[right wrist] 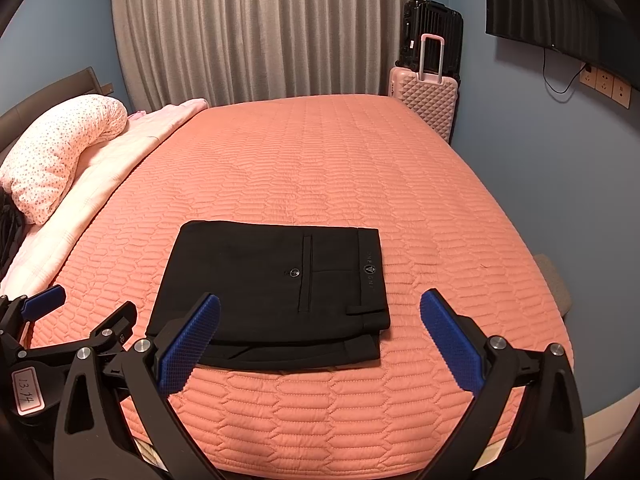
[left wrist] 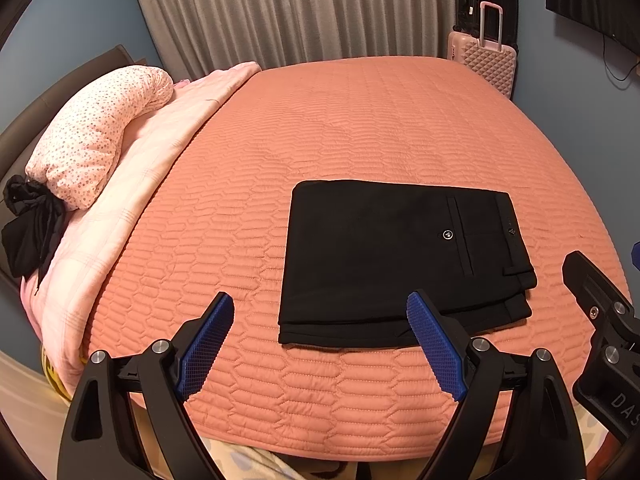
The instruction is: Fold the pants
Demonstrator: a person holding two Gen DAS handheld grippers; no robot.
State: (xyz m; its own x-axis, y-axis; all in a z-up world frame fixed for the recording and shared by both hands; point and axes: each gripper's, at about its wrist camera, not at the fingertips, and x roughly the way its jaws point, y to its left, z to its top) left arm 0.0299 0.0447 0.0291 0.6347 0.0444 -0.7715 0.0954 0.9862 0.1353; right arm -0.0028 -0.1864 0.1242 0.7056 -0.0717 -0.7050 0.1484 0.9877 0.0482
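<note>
Black pants lie folded into a flat rectangle on the orange quilted bed, near its front edge, back pocket and button facing up. They also show in the right wrist view. My left gripper is open and empty, held above the bed's front edge, just left of and in front of the pants. My right gripper is open and empty, held in front of the pants' near right corner. Neither gripper touches the cloth.
A spotted pillow and a pink blanket lie along the left side of the bed, with a black garment by the headboard. A pink suitcase and a black one stand by the curtain.
</note>
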